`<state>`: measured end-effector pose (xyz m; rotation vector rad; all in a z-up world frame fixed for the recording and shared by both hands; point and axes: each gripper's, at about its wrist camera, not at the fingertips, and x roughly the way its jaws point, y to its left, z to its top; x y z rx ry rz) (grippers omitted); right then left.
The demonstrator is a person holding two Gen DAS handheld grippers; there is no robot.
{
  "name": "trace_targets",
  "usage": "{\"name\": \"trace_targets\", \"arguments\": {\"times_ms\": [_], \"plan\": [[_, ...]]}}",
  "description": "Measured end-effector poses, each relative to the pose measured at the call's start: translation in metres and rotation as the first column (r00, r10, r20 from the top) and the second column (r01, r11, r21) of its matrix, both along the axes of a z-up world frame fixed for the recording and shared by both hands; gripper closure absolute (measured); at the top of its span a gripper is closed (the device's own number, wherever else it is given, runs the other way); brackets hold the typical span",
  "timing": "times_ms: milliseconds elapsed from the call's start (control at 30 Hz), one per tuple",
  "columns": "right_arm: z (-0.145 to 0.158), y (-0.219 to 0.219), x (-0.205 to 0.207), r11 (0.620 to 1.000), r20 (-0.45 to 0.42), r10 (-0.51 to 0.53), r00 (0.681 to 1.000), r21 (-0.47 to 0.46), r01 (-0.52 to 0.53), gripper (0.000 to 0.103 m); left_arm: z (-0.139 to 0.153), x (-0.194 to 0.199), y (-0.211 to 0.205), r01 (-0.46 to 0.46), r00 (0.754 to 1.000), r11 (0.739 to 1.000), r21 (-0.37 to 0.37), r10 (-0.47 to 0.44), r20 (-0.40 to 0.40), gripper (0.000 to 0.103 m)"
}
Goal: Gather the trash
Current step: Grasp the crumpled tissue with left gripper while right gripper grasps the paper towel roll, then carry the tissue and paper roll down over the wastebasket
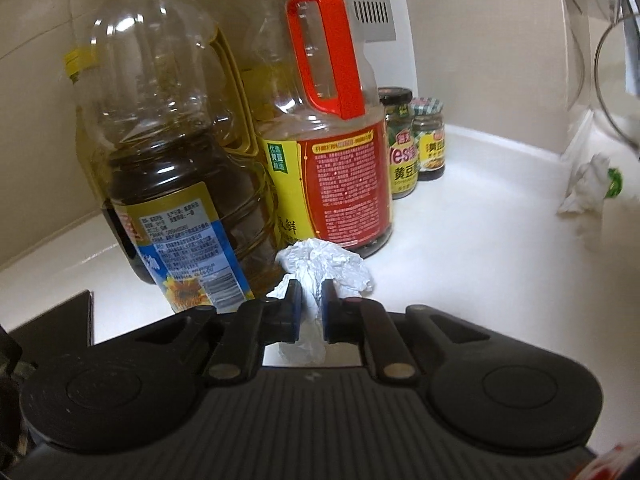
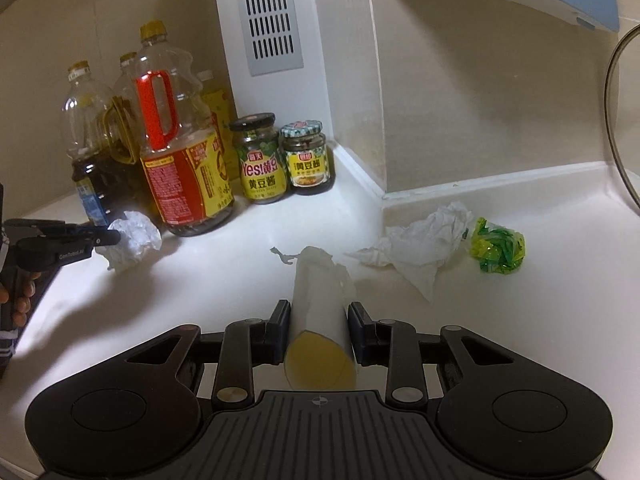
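The crumpled white paper wad [image 1: 320, 272] lies on the white table [image 1: 460, 248] right at the foot of the red-handled sauce bottle [image 1: 332, 160], and the left hand-held gripper [image 1: 311, 312] is pinched tight on its near end, paper bulging out ahead of the pads. The right hand-held gripper [image 2: 319, 328] clamps a cardboard tissue-roll core [image 2: 320, 320] with a torn paper scrap at its far end. Further right on the table, still loose, lie a spread-out white tissue [image 2: 424, 248] and, touching its edge, a scrunched green wrapper [image 2: 498, 250]. Behind stand an oil bottle [image 1: 160, 168] and two sauce jars [image 2: 264, 160].

Judging by this, the pick-up step is done for both pieces: each tool has its item. The next move likely calls for lifting the wad clear without nudging the bottles close beside it, then carrying both to a bin, which is not in view. The tissue and wrapper remain.
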<state>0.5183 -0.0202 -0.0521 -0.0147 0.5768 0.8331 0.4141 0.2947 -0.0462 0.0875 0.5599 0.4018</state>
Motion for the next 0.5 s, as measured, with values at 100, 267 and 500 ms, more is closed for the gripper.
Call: {"name": "trace_targets", "arguments": {"times_ms": [100,267,500], "plan": [[0.003,-0.006,-0.008,1.000,-0.002,-0.004,1.000,0.019,0.004,0.072,0.008,-0.012,-0.005,0.007,1.000,0.999,-0.044,-0.007,0.019,0.094],[0.008,-0.016,-0.027,0.999,-0.003,-0.009,1.000,0.040,0.009,0.072,0.021,-0.035,-0.021,0.036,0.999,0.994,-0.104,-0.031,0.045,0.094],[0.013,-0.041,-0.061,0.996,-0.010,-0.020,1.000,0.082,0.021,0.072,0.029,-0.066,-0.065,0.111,0.993,0.978,-0.174,-0.104,0.053,0.094]]}}
